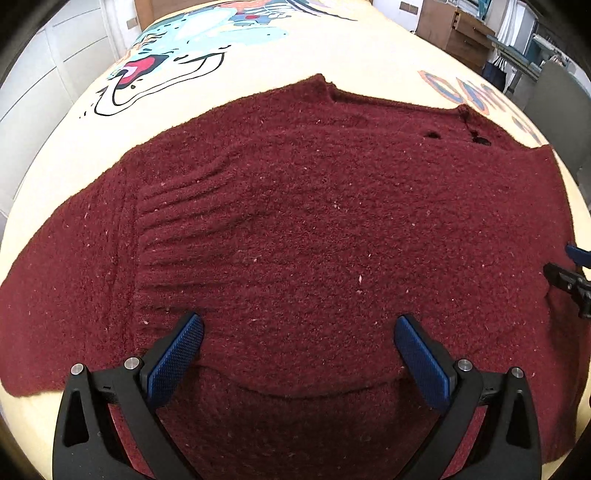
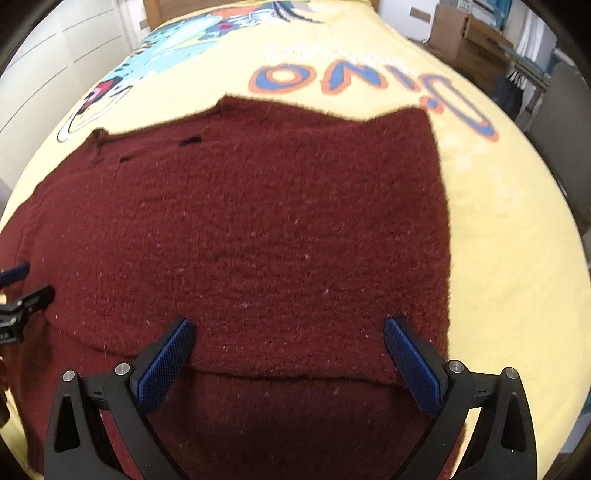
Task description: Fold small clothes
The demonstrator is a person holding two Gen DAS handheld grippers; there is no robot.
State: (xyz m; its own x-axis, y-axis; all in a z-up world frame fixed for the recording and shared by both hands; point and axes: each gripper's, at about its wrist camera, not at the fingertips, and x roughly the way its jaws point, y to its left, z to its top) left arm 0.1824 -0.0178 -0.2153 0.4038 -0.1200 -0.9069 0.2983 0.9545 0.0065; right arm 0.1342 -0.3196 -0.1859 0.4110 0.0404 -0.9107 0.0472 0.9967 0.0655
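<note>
A dark red knit sweater (image 1: 314, 229) lies flat on the yellow printed bed cover (image 1: 332, 48), with a folded layer whose edge runs across just in front of both grippers. It also fills the right wrist view (image 2: 258, 229). My left gripper (image 1: 298, 330) is open and empty, hovering over the sweater's near part. My right gripper (image 2: 289, 334) is open and empty over the sweater's right part. The right gripper's tip shows at the left view's right edge (image 1: 569, 280); the left gripper's tip shows at the right view's left edge (image 2: 22, 299).
The yellow cover (image 2: 498, 240) carries a cartoon print and blue-orange lettering (image 2: 369, 79). White cabinet doors (image 1: 44, 74) stand at the left. Wooden furniture and boxes (image 1: 458, 33) stand at the back right, with a grey chair (image 1: 554, 103) beside the bed.
</note>
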